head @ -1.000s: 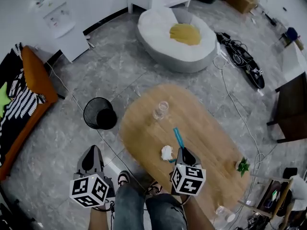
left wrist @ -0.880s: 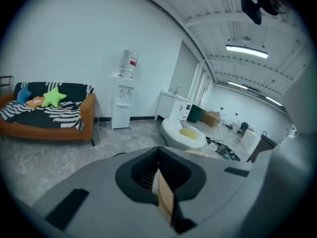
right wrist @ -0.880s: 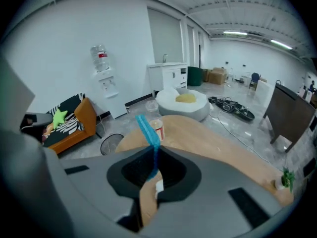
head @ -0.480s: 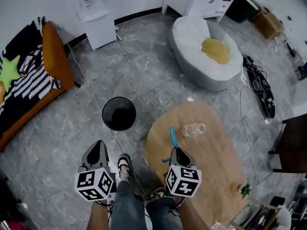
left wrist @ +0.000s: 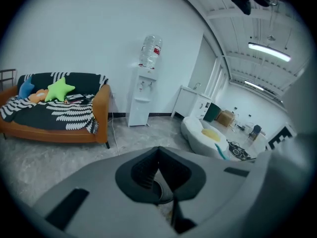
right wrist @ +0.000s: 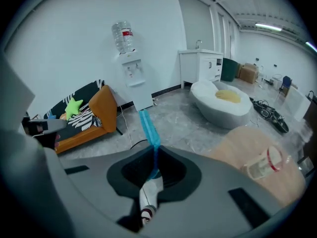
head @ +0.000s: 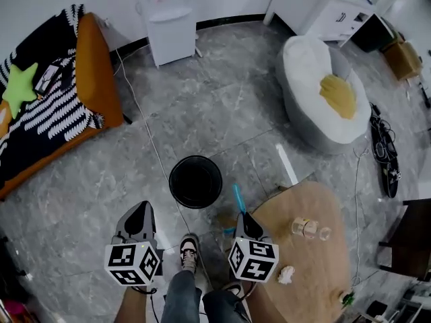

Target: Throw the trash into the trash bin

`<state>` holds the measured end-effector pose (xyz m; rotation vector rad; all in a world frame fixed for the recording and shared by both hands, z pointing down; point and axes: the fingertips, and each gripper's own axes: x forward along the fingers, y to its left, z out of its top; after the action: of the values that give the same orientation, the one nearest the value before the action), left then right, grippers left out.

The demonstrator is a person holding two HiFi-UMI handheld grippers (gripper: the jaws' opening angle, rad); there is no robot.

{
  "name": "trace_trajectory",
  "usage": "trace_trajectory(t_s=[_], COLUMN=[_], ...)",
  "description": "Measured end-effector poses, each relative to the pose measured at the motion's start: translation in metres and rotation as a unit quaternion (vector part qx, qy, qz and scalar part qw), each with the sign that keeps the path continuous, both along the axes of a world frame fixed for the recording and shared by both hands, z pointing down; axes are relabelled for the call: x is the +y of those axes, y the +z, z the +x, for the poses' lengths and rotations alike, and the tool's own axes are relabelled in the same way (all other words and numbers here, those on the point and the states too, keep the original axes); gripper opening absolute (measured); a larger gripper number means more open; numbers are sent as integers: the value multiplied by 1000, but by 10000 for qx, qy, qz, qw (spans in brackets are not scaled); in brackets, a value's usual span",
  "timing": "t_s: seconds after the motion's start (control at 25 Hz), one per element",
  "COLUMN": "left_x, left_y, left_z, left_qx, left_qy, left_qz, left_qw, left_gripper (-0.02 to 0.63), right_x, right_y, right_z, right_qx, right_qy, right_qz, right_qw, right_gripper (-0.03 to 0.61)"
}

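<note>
Pinching a thin blue plastic strip [right wrist: 147,125] between tightly closed jaws, your right gripper [right wrist: 155,155] holds the trash tilted up and forward. A whitish end of the strip trails back behind the pads. Seen from the head view, the strip's free tip sits just beside the right rim of the round black mesh trash bin [head: 195,180], not over its mouth. Your left gripper [head: 141,210] hangs level with the right one, its jaws pressed together with nothing between them, over the grey stone floor [head: 81,180] to the bin's left. The bin stands on that floor ahead of both grippers and between them, and your shoe [head: 188,251] shows just below it.

Behind your right gripper lies the rounded light wooden table [head: 323,200]. On it a crumpled white paper ball [head: 287,274] sits near the edge closest to you, and a clear plastic bottle [head: 306,228] lies on its side farther in.

Farther off, a grey bean bag [head: 306,93] carries a yellow cushion. A white water dispenser [head: 172,29] stands against the wall. An orange sofa [head: 94,66] holds a black-and-white striped throw and a green star-shaped cushion [head: 19,89].
</note>
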<state>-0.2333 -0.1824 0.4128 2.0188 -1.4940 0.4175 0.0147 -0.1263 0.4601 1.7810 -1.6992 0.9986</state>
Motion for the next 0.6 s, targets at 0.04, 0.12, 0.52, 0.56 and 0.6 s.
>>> trace_trajectory(t_s=[0.04, 0.12, 0.52, 0.56, 0.6], left_x=[-8, -22, -46, -47, -46], left_y=[8, 28, 191, 206, 220], left_z=[-6, -19, -61, -65, -69], left_qx=[-33, -38, -23, -8, 0], left_qy=[13, -45, -369, -405, -439], left_qz=[-10, -61, -762, -853, -952], left_qw=[10000, 10000, 9964, 9955, 9945], left_gripper=[-9, -9, -9, -9, -9], right_x=[-11, -32, -78, -80, -82], right_y=[9, 29, 201, 216, 230], right_z=[-9, -27, -82, -85, -88], right_qx=[-32, -72, -106, -115, -125], right_qy=[-52, -195, -788, -818, -840], right_qz=[-24, -92, -734, -760, -795], right_qw=[10000, 9997, 9941, 9937, 9932], right_gripper=[26, 26, 26, 26, 26])
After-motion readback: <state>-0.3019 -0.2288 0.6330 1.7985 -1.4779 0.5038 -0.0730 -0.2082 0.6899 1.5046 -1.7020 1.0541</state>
